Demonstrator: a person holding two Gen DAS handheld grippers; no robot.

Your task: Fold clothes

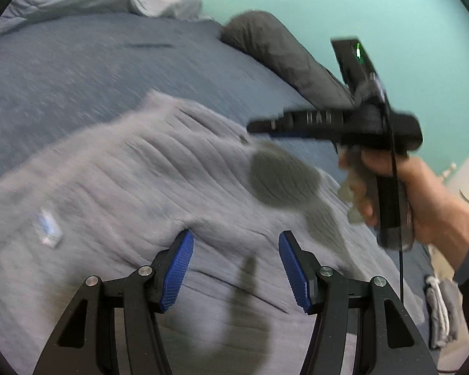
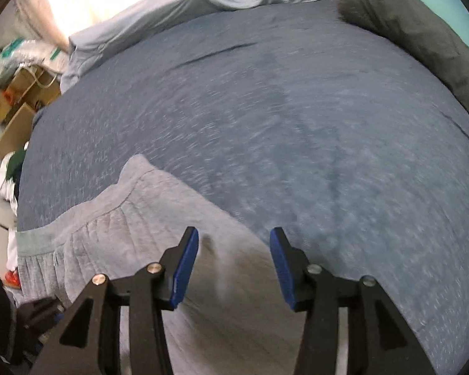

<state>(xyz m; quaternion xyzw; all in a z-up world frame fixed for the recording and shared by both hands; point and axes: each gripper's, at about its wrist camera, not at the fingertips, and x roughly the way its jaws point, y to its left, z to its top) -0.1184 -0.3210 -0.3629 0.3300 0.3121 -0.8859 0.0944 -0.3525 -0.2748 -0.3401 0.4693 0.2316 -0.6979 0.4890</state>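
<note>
You are holding both tools released: the left tool (image 1: 236,261) is hovering over the grey garment (image 1: 125,193) lying on the bed (image 2: 297,109), nearer than the right tool (image 2: 234,259) at its right edge.

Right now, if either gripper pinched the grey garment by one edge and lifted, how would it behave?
The grey garment would probably droop: it lies wrinkled and gathered on the blue bedspread. It looks light, thin knit. Its ribbed texture should resist slipping.

A home bedroom: a bed (image 2: 281,109) with blue cover, pillow (image 2: 406,22), and cardboard boxes (image 2: 18,106) on the floor.
</note>
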